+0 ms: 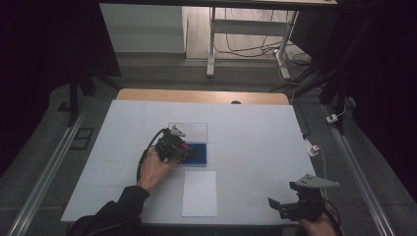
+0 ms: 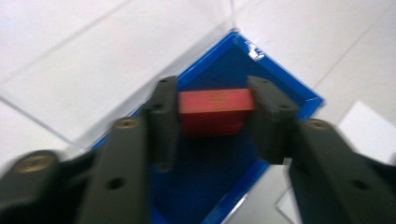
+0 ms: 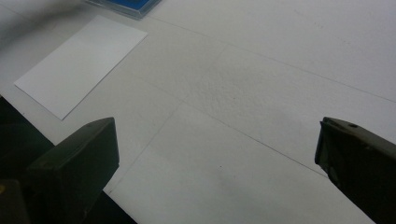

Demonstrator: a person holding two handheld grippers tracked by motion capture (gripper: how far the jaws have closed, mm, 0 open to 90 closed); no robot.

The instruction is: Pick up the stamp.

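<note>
A red block (image 2: pixel 215 112) sits between the black jaws of my left gripper (image 2: pixel 215 93), and both pads press on its ends. It is over the dark blue inside of a blue tray (image 2: pixel 299 95). In the high view the left gripper (image 1: pixel 183 146) is at the tray's (image 1: pixel 199 153) left end, left of the table's middle, with a bit of the red block (image 1: pixel 186 145) at its tip. My right gripper (image 1: pixel 275 204) rests near the front right edge. Its jaws (image 3: pixel 217 154) stand wide apart over bare white table.
A clear plastic sheet or lid (image 1: pixel 189 130) lies against the tray's far side. A white paper sheet (image 1: pixel 199 193) lies in front of the tray, also in the right gripper view (image 3: pixel 79 65). The table's front edge (image 3: pixel 93 196) is close below the right gripper.
</note>
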